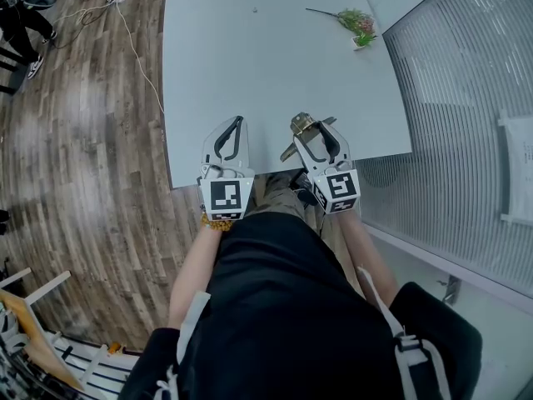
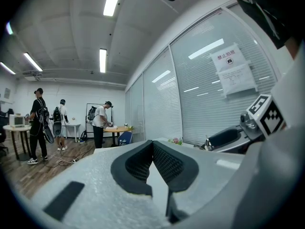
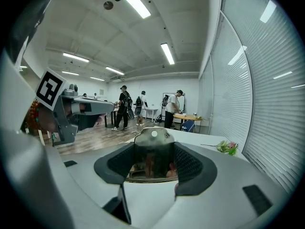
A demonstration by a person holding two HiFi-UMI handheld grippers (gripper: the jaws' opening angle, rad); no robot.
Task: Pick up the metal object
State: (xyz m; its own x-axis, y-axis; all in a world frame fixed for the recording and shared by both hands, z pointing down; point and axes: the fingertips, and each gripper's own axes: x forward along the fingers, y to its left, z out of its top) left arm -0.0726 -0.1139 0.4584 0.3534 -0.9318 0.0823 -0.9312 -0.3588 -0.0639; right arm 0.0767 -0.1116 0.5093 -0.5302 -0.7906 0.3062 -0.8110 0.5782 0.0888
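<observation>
The metal object is a brassy bracket with a round hole, and it sits over the near edge of the white table. My right gripper is shut on it. In the right gripper view the metal object stands upright between the dark pads, its holed end poking past them. My left gripper hovers just to the left at the same edge. Its pads meet at the tips with nothing between them.
A small flower sprig lies at the table's far right. A tiny speck sits near the far edge. A glass wall with blinds runs along the right, and wooden floor with a cable lies left. Several people stand far off.
</observation>
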